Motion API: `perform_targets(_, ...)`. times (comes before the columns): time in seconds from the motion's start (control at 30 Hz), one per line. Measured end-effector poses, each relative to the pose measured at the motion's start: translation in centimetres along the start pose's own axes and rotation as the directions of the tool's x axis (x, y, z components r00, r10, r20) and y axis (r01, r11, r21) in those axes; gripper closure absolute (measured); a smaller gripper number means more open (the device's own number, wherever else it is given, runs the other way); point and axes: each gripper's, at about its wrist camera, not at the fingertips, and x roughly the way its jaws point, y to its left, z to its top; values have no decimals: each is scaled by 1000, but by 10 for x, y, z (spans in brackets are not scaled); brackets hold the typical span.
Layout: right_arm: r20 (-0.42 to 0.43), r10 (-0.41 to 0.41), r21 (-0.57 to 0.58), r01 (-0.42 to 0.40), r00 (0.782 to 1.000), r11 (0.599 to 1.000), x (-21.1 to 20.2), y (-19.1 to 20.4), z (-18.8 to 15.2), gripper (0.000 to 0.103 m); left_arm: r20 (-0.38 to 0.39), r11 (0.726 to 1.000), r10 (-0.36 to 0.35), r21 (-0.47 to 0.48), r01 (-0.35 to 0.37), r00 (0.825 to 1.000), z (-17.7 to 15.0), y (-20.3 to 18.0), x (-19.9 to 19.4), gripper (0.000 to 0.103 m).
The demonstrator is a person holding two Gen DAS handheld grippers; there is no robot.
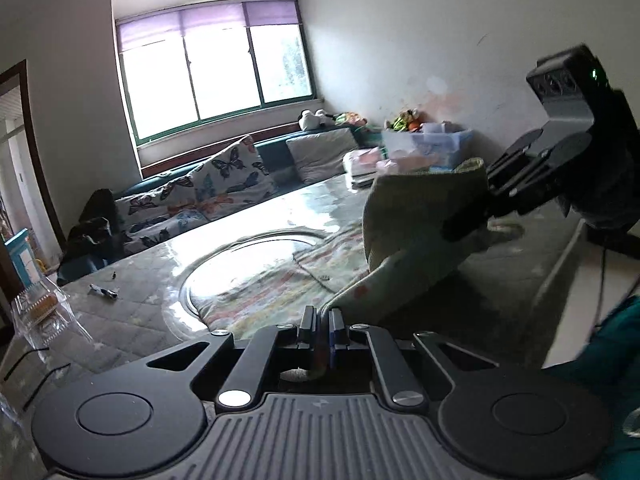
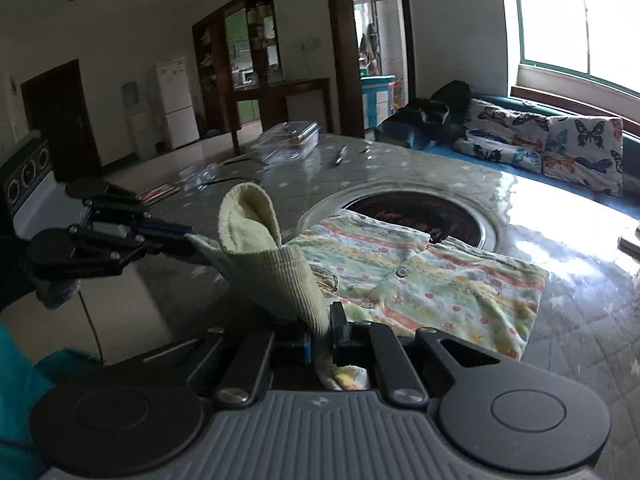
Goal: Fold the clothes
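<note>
Two hand-held grippers are lifting one small patterned garment (image 2: 420,280) by its ribbed yellow cuff (image 2: 276,276) above a quilted table (image 2: 580,320). The left gripper (image 1: 322,320) is pinching one edge of the cuff with its jaws pressed together on the cloth, while the right gripper (image 2: 326,334) is clamping the opposite edge, apparently to stretch the sleeve end taut before folding it over. Most of the garment is lying flat on the table, partly overlapping one round recessed ring (image 2: 460,200). One clear plastic box (image 2: 292,140) and one pen (image 2: 340,156) are sitting well apart at the far side.
</note>
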Motion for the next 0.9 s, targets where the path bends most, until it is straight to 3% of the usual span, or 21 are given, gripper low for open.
perform_targets(0.2,-5,-4,-25,3,1000,1000,-7,10,3,96,20,999,-4,-36,5,1000,8,4,-1,97)
perform_targets(0.5,14,-24,-11,24,1000,1000,20,-24,47,96,32,996,19,-91,-16,999,37,46,44,98)
perform_targets(0.67,2,-64,5,64,998,998,60,-60,77,96,6,991,41,-129,-40,999,49,79,86,101)
perform_targets(0.9,-38,-116,59,118,993,991,131,-106,97,97,-105,970,75,-224,-97,992,48,126,158,103)
